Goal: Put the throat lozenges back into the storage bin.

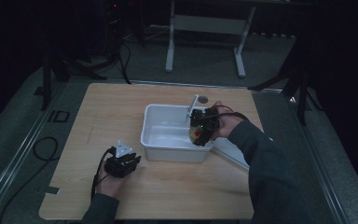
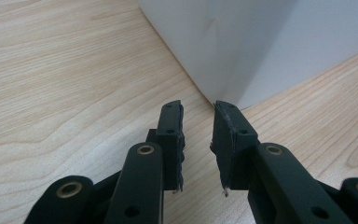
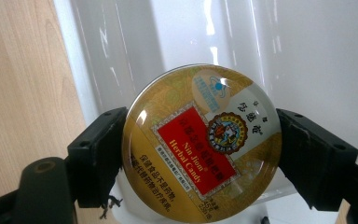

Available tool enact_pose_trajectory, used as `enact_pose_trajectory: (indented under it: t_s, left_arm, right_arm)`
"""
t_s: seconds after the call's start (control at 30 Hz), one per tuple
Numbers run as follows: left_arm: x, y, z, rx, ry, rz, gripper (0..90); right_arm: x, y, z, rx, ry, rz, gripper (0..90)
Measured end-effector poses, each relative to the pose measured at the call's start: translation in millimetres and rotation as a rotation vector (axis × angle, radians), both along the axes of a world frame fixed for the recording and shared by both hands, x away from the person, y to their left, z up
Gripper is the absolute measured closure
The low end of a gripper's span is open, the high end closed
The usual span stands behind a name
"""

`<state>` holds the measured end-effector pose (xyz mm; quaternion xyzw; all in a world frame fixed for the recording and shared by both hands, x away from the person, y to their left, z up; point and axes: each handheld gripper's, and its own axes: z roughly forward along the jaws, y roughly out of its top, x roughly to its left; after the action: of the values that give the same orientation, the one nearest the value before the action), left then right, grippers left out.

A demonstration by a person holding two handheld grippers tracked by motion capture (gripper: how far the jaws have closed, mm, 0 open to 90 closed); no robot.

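Observation:
A round gold tin with a red "Herbal Candy" label sits between the two jaws of my right gripper, which is shut on its rim. In the high view that gripper holds the tin over the right side of a white plastic tub in the middle of the wooden table. My left gripper rests on the table just off the tub's front left corner. Its jaws stand open with nothing between them and point at the tub's corner.
A flat white lid lies on the table right of the tub, partly under the person's right forearm. A thin pale rod sticks up at the tub's back edge. A white table frame and floor cables lie beyond the table.

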<state>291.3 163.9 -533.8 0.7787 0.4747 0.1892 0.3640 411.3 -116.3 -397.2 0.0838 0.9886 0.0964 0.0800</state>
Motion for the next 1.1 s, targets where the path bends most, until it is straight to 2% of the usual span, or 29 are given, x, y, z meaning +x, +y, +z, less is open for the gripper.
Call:
enact_pose_trajectory:
  t_s: [0.83, 1.1]
  left_arm:
    - [-0.1, 1.1, 0.3, 0.0, -0.002, 0.001, 72.8]
    - [-0.1, 1.4, 0.3, -0.001, -0.002, 0.003, 72.8]
  right_arm:
    - [2.4, 1.7, -2.4, -0.002, 0.026, -0.009, 19.7]
    - [1.8, 1.1, -1.5, 0.013, 0.022, -0.013, 19.1]
